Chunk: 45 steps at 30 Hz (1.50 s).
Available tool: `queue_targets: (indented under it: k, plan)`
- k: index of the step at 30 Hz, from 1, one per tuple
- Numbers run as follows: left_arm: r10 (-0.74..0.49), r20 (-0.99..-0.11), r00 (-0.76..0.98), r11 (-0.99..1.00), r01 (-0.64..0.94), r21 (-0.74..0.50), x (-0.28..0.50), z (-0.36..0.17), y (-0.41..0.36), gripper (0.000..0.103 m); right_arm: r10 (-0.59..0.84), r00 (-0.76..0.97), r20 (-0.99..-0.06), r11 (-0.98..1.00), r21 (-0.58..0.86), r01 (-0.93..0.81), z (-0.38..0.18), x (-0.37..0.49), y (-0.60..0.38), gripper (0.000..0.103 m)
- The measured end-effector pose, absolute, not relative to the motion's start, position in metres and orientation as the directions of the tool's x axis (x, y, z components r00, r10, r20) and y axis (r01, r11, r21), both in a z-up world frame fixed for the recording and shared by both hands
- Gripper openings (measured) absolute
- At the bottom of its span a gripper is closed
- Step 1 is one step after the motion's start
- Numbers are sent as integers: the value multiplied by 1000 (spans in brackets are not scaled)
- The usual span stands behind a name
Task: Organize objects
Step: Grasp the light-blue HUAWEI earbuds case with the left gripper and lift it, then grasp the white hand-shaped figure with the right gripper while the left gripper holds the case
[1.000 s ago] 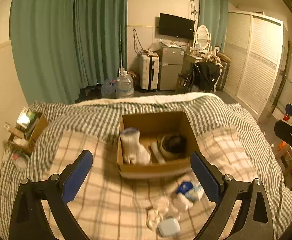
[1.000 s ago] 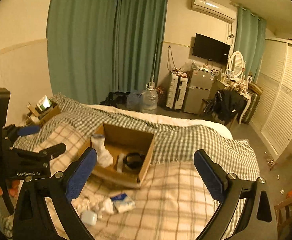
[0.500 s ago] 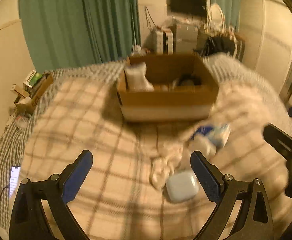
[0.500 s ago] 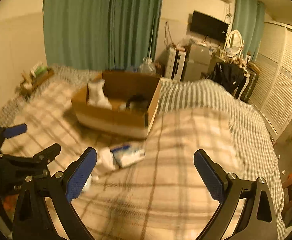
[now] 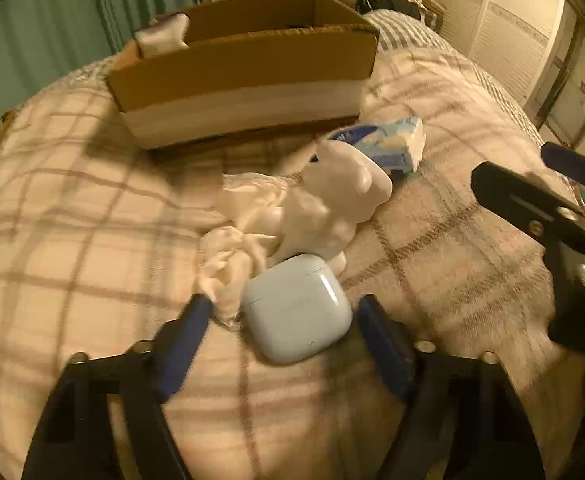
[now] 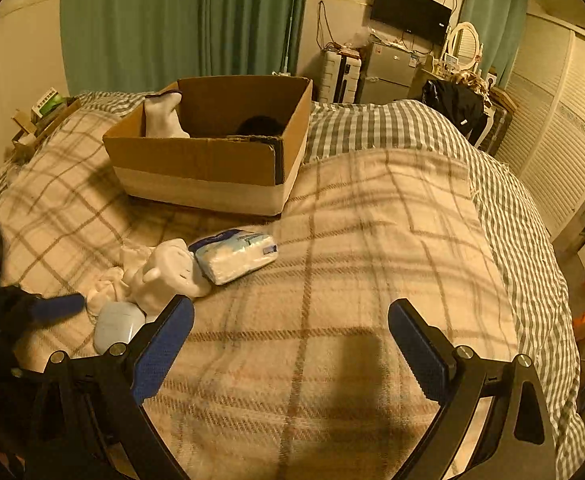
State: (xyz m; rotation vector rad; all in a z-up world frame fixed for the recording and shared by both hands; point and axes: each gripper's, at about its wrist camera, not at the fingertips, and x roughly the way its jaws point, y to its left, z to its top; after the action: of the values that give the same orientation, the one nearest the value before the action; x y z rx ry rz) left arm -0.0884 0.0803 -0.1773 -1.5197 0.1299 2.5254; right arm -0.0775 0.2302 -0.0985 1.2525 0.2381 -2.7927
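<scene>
A pale earbud case (image 5: 297,307) lies on the plaid blanket between the open fingers of my left gripper (image 5: 286,314), which straddles it without closing. It also shows in the right wrist view (image 6: 117,325). Behind it lie a crumpled white cloth (image 5: 236,236), a white figurine-like object (image 5: 332,208) and a blue-white tissue pack (image 5: 388,145). A cardboard box (image 5: 248,76) farther back holds a white sock (image 6: 164,117) and a dark item (image 6: 261,125). My right gripper (image 6: 290,334) is open and empty above bare blanket, right of the pile.
The bed's plaid blanket (image 6: 372,240) spreads to the right, with a grey checked cover (image 6: 392,128) behind. A small box of items (image 6: 46,110) sits at the bed's far left edge. A wardrobe, fridge and dresser stand beyond the bed.
My left gripper has dropped low and forward to the earbud case, its fingers narrowing around it. My right gripper has come down closer to the blanket.
</scene>
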Motion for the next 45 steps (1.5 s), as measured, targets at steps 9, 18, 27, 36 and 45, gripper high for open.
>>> queue_targets:
  k: [9,18,27,36,45]
  plan:
    - [191,-831,-523,-978,-171,-117,-66,-144,55,24,1,-704,-710,-984,-126,125,-86,-70,228,98]
    - [226,-847,-481,-972,-171,-162,-67,-150,43,11,-7,-689,-725,-980,-130,147,-89,-75,221,98]
    - [230,-857,-462,-969,-185,-161,-85,-156,58,56,-17,-673,-739,-985,-105,140,-93,-78,225,98]
    - [214,-886,-411,-972,-178,-153,-102,-178,67,51,-23,-680,-733,-986,-96,136,-92,-77,225,98]
    - [216,-768,-603,-976,-118,-183,-77,-96,15,51,-85,-675,-733,-980,-63,191,-78,-83,210,98]
